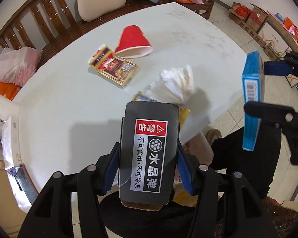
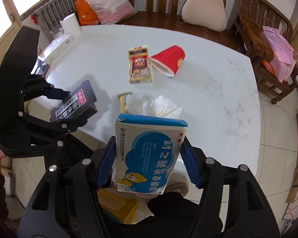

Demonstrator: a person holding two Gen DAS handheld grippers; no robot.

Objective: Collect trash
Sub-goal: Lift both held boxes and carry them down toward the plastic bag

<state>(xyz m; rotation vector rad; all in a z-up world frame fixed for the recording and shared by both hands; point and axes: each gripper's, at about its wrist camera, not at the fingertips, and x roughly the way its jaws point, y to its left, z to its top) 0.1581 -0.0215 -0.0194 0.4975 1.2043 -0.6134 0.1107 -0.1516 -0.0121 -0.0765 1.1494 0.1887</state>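
My left gripper (image 1: 148, 166) is shut on a black box with a red warning label (image 1: 149, 150), held above the table's near edge; it also shows in the right wrist view (image 2: 73, 103). My right gripper (image 2: 148, 164) is shut on a blue and white medicine box (image 2: 149, 154), seen at the right in the left wrist view (image 1: 252, 99). On the white table (image 1: 69, 103) lie a tipped red paper cup (image 1: 133, 41), a purple and gold box (image 1: 114, 66), crumpled white tissue (image 1: 176, 83) and a yellow wrapper (image 2: 123, 102).
A yellow bin with a white liner (image 2: 117, 206) stands on the floor below my right gripper. A wooden bench (image 2: 168, 19) with a beige cushion (image 2: 204, 10) and plastic bags (image 2: 109, 4) runs behind the table. Cardboard boxes (image 1: 254, 19) line the far wall.
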